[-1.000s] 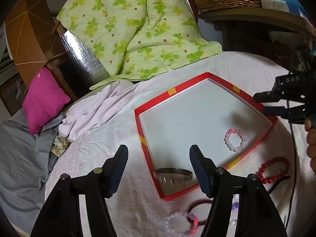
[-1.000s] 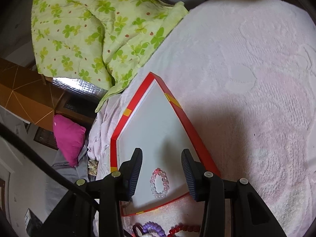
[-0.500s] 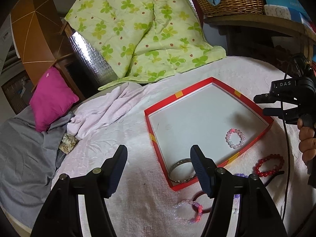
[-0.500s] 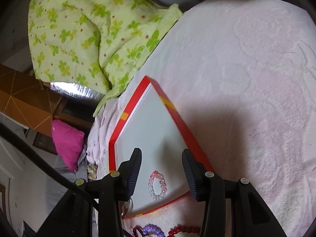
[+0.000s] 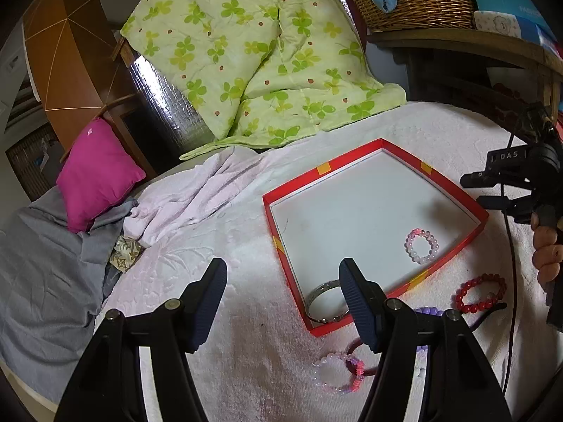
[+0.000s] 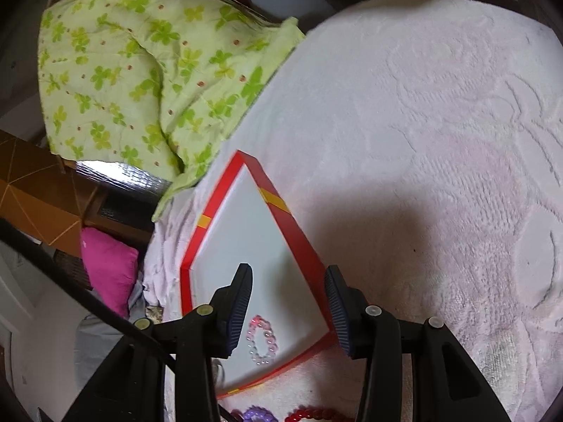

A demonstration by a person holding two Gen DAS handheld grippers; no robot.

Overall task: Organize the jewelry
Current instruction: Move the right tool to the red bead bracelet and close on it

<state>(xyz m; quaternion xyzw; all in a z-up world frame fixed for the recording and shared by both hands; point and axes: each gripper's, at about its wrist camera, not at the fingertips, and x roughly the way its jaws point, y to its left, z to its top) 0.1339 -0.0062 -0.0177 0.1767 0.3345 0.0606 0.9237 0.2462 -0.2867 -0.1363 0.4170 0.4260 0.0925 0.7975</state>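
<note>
While two bracelets already lie inside the shallow red tray [image 5: 471, 207], the rest of the jewelry waits outside it on the pale pink cloth-covered surface [image 5: 246, 351]. A pink-and-white bead bracelet [image 5: 421, 246] sits on the tray's white floor, ahead and right of the left gripper [image 5: 283, 283], and shows again between the fingers of the right gripper [image 6: 288, 297]. A silver bangle [image 5: 322, 300] rests in the tray's near corner, partly hidden behind the left gripper's right finger. Outside the tray, just beyond that same finger, lie a clear pink bead bracelet [image 5: 337, 372], a dark band half covered by the finger, a purple bracelet [image 5: 431, 312] of which only a sliver shows, and, further right, a red bead bracelet [image 5: 480, 293]. Both pairs of jaws stand apart and hold nothing, the left wider than the right. A hand [image 5: 545, 246], cut off at the frame edge, grips the right tool. Behind, a clover-print quilt [image 5: 253, 49] and a magenta cushion [image 5: 95, 172].
</note>
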